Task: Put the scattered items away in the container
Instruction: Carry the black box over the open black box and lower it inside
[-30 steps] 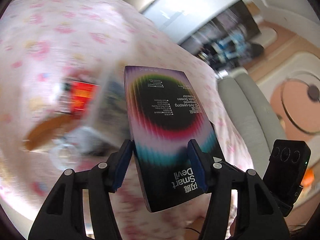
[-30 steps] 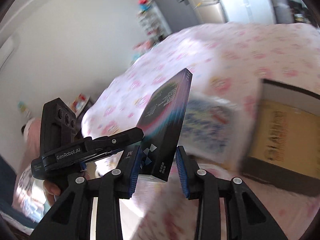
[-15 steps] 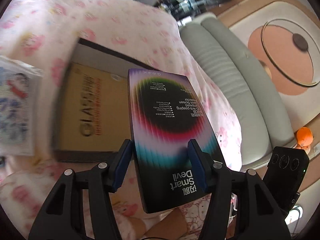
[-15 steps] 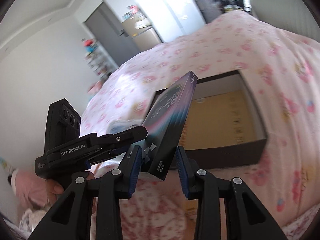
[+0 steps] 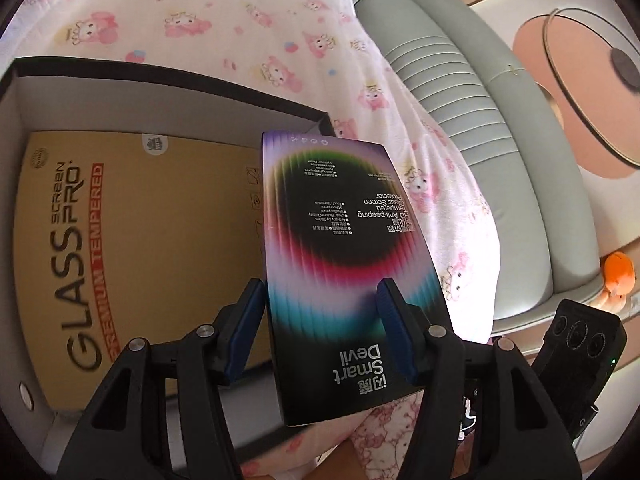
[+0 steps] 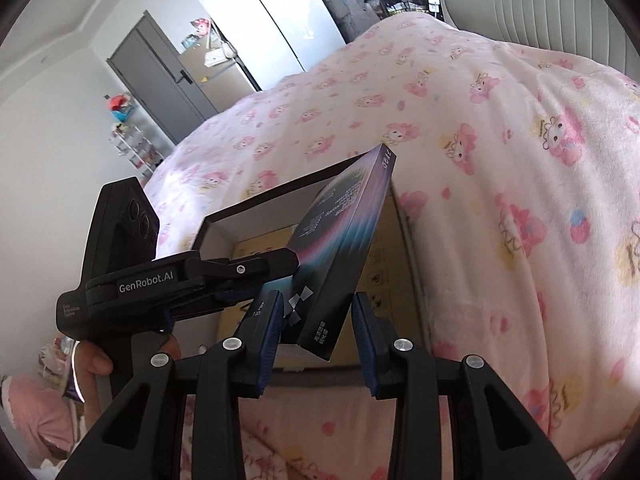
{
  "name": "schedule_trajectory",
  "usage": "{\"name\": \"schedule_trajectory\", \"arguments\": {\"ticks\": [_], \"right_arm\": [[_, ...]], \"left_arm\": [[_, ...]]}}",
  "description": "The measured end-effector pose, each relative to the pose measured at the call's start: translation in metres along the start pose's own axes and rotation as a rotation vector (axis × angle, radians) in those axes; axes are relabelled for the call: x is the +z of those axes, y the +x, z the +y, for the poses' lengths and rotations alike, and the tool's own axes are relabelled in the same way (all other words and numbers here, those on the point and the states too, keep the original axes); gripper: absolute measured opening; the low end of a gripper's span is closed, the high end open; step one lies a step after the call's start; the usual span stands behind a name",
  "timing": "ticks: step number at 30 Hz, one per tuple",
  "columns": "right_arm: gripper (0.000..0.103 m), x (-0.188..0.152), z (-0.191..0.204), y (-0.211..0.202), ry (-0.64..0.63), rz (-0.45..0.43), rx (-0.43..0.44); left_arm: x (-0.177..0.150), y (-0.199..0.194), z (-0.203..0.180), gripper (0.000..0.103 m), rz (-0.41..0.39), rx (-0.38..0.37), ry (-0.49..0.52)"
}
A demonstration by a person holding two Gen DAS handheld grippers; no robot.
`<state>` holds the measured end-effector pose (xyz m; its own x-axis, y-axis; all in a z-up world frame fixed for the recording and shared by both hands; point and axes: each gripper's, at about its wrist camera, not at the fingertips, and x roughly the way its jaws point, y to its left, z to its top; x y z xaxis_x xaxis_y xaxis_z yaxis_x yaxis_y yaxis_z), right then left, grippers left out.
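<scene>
I hold the dark screen-protector box in my left gripper, whose two blue pads press on its long edges, so this claw is closed on the box; the box hangs tilted above the near right corner of the open container, not yet inside it; on its face I read, upside down, "Smart Devil" and "HD Anti-peeping Tempered Glass Screen Protector", around a black oval with rainbow rings; in the container lies flat a tan package with the words "GLASS SCREEN PRO" and in red "PREMIUM TEMPERED"; the container stands on a pink blanket printed with cartoon rabbits, and beside the bed is a grey-green padded headboard; at the far right a small orange toy sits near it. The right wrist view shows what the left does not: the same box from its side, thin and slanting upward, with the left gripper marked "GenRobot.AI" clamped on it and a hand below; my right gripper has its pads apart on both sides of the box's lower corner, but whether they touch it I cannot tell; behind I see the container, a grey door and a white shelf.
</scene>
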<state>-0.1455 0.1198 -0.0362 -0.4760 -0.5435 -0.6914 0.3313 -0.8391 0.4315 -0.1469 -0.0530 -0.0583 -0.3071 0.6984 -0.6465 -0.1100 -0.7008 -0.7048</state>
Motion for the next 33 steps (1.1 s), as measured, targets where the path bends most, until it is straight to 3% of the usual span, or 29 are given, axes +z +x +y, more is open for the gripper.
{"name": "schedule_trajectory", "arguments": {"ticks": [12,24,29,33], "right_arm": [[0.03,-0.006,-0.001,0.026,-0.011,0.061,-0.046],[0.03,-0.006,-0.006,0.047,0.016,0.153,-0.052],[0.031,-0.008,-0.005,0.063,-0.022,0.206,-0.163],[0.031,-0.009,-0.001,0.065,-0.05,0.223,-0.19]], "left_arm": [[-0.021,-0.001,0.035,0.059,0.025,0.005,-0.064],[-0.018,0.01,0.044,0.059,0.03,0.089,-0.051],[-0.024,0.016,0.049,0.059,0.088,0.097,-0.054],[-0.025,0.012,0.051,0.059,0.108,0.104,-0.07]]}}
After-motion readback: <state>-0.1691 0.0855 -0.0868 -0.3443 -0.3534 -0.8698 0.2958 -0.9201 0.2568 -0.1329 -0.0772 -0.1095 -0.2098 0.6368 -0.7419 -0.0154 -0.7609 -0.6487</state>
